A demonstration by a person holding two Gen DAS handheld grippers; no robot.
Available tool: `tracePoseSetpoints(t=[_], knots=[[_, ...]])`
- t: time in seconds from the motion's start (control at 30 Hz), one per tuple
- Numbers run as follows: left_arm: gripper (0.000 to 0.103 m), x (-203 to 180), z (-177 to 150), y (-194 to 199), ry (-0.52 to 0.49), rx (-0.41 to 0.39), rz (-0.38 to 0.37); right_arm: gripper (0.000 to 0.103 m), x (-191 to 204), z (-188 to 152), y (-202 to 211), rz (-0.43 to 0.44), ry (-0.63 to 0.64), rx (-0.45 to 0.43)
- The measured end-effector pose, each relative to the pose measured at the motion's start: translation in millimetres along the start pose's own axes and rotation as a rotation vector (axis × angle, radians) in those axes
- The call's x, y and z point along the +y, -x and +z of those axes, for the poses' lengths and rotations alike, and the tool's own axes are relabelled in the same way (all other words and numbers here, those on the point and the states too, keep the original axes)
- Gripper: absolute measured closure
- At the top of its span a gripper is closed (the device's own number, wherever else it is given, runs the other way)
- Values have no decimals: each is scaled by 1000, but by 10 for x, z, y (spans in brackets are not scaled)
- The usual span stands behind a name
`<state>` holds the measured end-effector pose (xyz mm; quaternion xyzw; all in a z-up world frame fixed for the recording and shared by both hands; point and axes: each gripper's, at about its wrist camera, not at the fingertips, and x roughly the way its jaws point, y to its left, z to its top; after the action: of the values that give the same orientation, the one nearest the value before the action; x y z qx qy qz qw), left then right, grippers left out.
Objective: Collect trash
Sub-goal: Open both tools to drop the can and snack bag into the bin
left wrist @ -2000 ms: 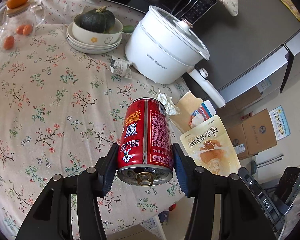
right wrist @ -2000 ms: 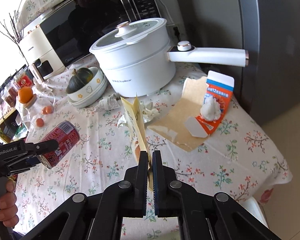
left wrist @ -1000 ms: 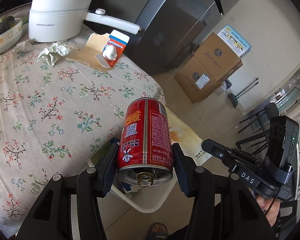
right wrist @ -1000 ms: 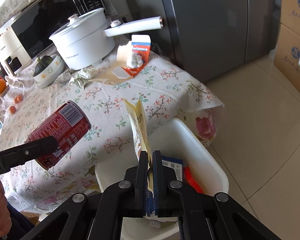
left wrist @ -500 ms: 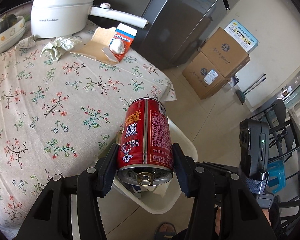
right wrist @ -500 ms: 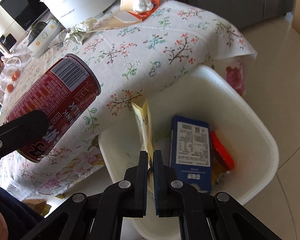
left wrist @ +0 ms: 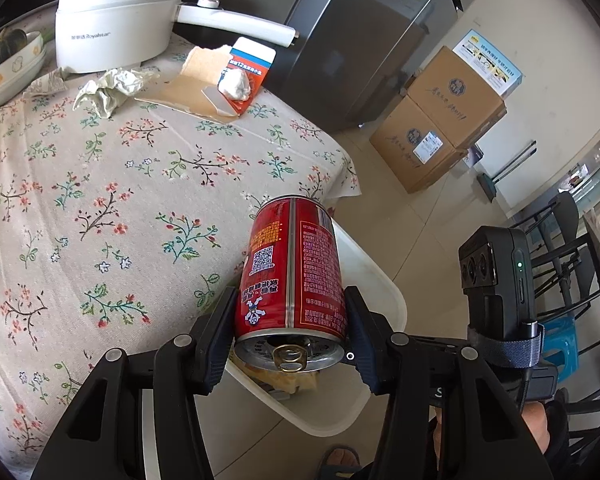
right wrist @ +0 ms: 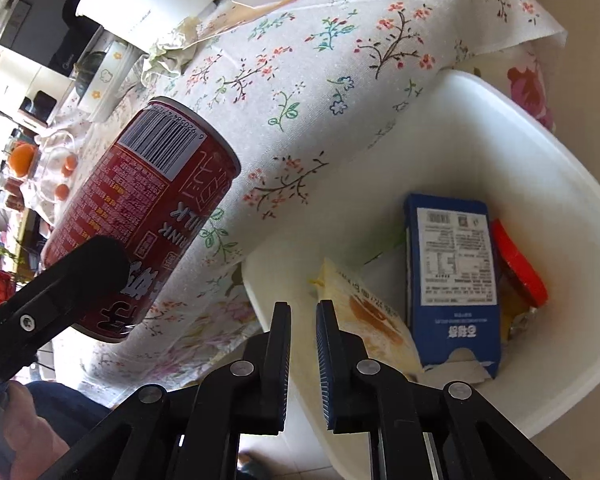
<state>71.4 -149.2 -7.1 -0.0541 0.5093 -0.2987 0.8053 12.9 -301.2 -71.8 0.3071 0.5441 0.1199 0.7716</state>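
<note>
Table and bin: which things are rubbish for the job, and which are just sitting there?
Part of the job:
red can held in the left tool
yellow snack packet lying in the white bin
crumpled paper
torn carton

Just lying about:
white pot
cardboard boxes
bowl with squash

Bright daylight fills both views. In the right wrist view the far upper left burns out to white, and the glossy red metal drink can (right wrist: 140, 216) carries a pale sheen. The white plastic bin (right wrist: 520, 168) looks evenly lit, with soft shadow inside. Fisheye bending curves the floral-clothed surface (left wrist: 100, 184), and black vignetting darkens the corners. Both views stay mostly sharp.
</note>
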Motion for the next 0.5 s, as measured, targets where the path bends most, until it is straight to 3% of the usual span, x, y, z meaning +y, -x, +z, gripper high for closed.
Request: tracePoseSetpoints(t=[0.07,0.2,0.3,0.37,0.5], knots=[[48,-18,5,-19,-3,1,-2,89,-25,2,-1,42,-30,-3],[48,-65,-13,-81,-21,16,3,89,-34,48,87,43,-35,-34],[48,-107,-65,-166,-39,42,12,85,-182,125,267,-20,-93,-94],[48,-139,-108,-247,-50,67,18,75,-302,167,394,-71,-129,-146],[48,-224,-213,-433,-66,119,11,72,-503,219,547,-62,-221,-192]])
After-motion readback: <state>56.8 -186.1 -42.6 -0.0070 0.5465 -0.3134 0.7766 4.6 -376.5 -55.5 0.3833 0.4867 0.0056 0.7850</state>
